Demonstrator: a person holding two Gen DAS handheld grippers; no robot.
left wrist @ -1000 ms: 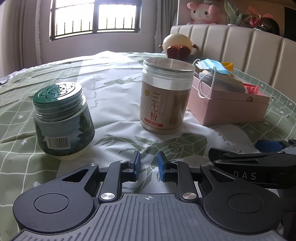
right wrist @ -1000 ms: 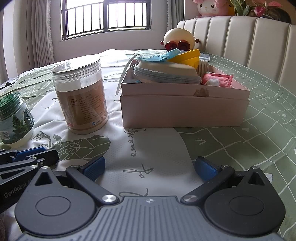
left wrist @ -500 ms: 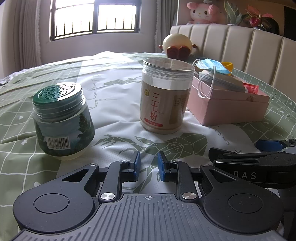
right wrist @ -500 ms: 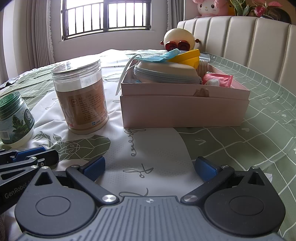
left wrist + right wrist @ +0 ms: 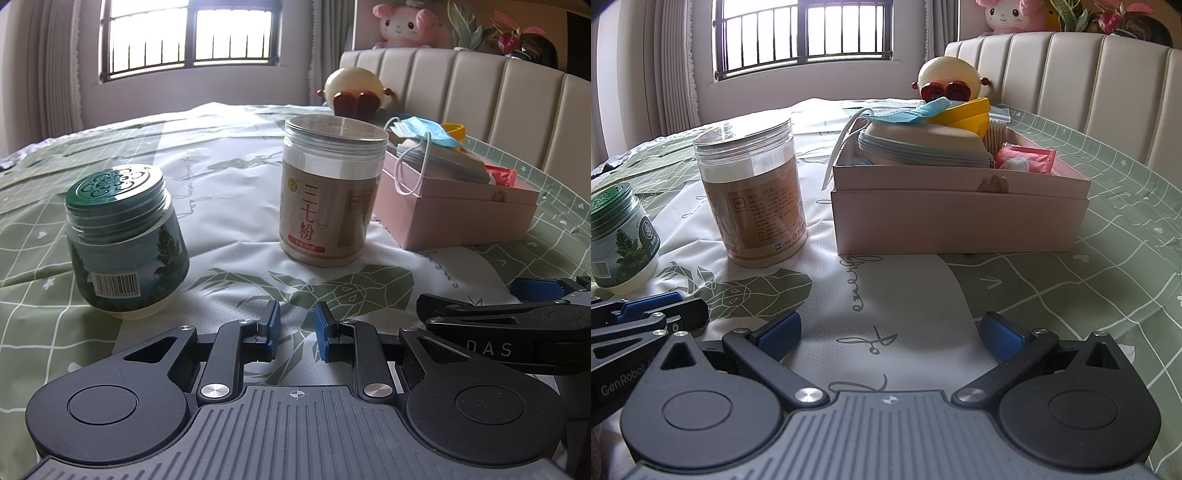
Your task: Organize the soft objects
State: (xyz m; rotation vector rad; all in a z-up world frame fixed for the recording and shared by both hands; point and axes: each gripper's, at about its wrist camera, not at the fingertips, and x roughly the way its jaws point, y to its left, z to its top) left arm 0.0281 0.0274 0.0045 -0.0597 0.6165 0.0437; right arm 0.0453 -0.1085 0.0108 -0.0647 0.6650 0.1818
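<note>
A pink box point(image 5: 960, 218) sits on the green patterned bedspread and holds a beige zip pouch point(image 5: 923, 147), a blue face mask point(image 5: 908, 112), a yellow bowl point(image 5: 967, 114) and a pink packet point(image 5: 1030, 158). The box also shows at the right of the left wrist view point(image 5: 454, 214). My right gripper point(image 5: 889, 332) is open and empty, low over the bedspread in front of the box. My left gripper point(image 5: 295, 328) is nearly shut with a narrow gap, holding nothing, in front of the two jars.
A clear jar of tan powder point(image 5: 332, 192) stands left of the box. A green-lidded jar point(image 5: 125, 240) stands further left. A round doll with sunglasses point(image 5: 947, 79) sits behind the box by the padded headboard point(image 5: 1071, 74).
</note>
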